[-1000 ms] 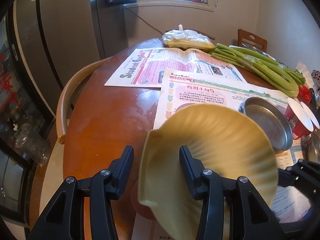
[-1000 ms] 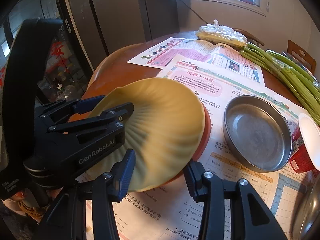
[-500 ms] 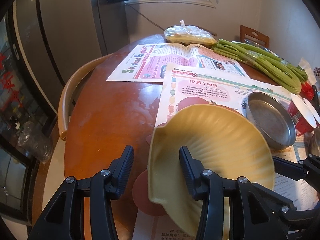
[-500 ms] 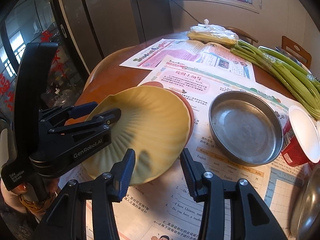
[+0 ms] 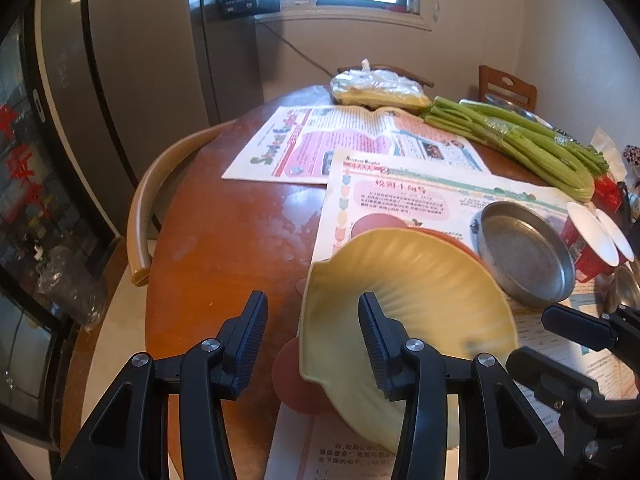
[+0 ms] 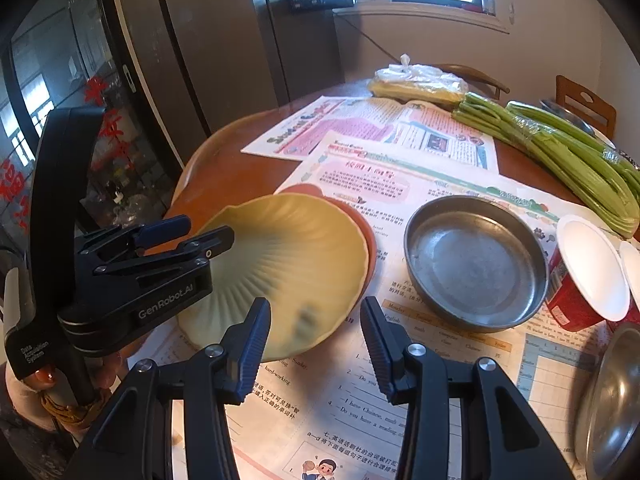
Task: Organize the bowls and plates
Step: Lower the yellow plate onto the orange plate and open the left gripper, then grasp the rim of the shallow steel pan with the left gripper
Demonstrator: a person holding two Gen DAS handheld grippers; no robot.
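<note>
A ribbed yellow plate (image 5: 420,280) (image 6: 288,256) hangs tilted over a red plate (image 5: 290,372) (image 6: 366,224) on the newspaper. My left gripper (image 5: 312,332) (image 6: 208,230) is shut on the yellow plate's left rim, one finger inside the plate and one behind it. The plate's far side leans on the red plate. My right gripper (image 6: 316,328) (image 5: 560,344) stands open just short of the yellow plate's near edge, with only printed paper between its fingers. To the right lies a shallow steel dish (image 6: 472,264) (image 5: 524,256).
Newspapers (image 6: 400,400) cover much of the round wooden table (image 5: 224,248). Two red cups with white lids (image 6: 580,280) stand right of the dish, and a steel bowl (image 6: 612,392) sits at the lower right. Celery (image 6: 560,148) and a bagged item lie at the back. A chair back (image 5: 160,184) curves along the table's left edge.
The yellow plate has tipped down flatter onto the red plate while the left gripper kept its hold. My right gripper has drawn back from the plate's near edge.
</note>
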